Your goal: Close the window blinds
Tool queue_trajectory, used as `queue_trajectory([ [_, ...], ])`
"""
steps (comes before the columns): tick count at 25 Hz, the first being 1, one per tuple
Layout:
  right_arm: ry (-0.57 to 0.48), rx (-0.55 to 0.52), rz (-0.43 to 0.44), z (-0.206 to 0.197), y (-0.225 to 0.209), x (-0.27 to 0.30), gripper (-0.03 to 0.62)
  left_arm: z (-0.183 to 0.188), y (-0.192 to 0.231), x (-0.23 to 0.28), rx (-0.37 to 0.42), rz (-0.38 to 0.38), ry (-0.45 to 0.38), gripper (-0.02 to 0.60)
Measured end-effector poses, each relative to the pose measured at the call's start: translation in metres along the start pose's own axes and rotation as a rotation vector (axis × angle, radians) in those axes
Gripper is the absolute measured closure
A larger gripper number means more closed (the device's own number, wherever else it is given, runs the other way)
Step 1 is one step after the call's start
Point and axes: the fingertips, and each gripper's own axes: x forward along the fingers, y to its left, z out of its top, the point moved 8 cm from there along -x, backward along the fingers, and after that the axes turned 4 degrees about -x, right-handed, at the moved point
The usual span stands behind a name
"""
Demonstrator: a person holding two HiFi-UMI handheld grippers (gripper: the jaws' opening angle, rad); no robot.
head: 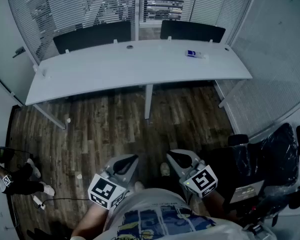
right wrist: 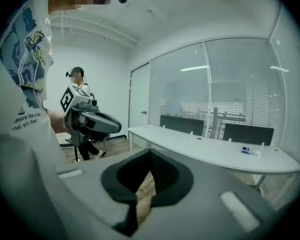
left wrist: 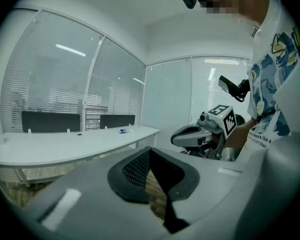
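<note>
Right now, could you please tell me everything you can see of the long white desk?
The desk is long and white, with a smooth, matte-looking top and a gently curved front edge. It stands level on slim pale legs on the wood floor, alongside the blinds. Two dark panels rise along its far edge. A small blue-and-white item lies near its right end.

White blue-printed T-shirt [head: 151, 200], grey left gripper [head: 134, 159], right gripper [head: 171, 155]

Head view steeply down; gripper views low, near-level; white desk [head: 140, 66] common to all.
</note>
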Motion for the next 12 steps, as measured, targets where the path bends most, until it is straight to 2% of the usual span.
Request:
queue_trajectory([
  [12, 0.004, 0.000, -0.005, 0.0003, -0.0005, -0.0006, 0.592, 0.0022, 0.0095, -0.0032, -0.004, 0.004, 0.007, 0.577],
])
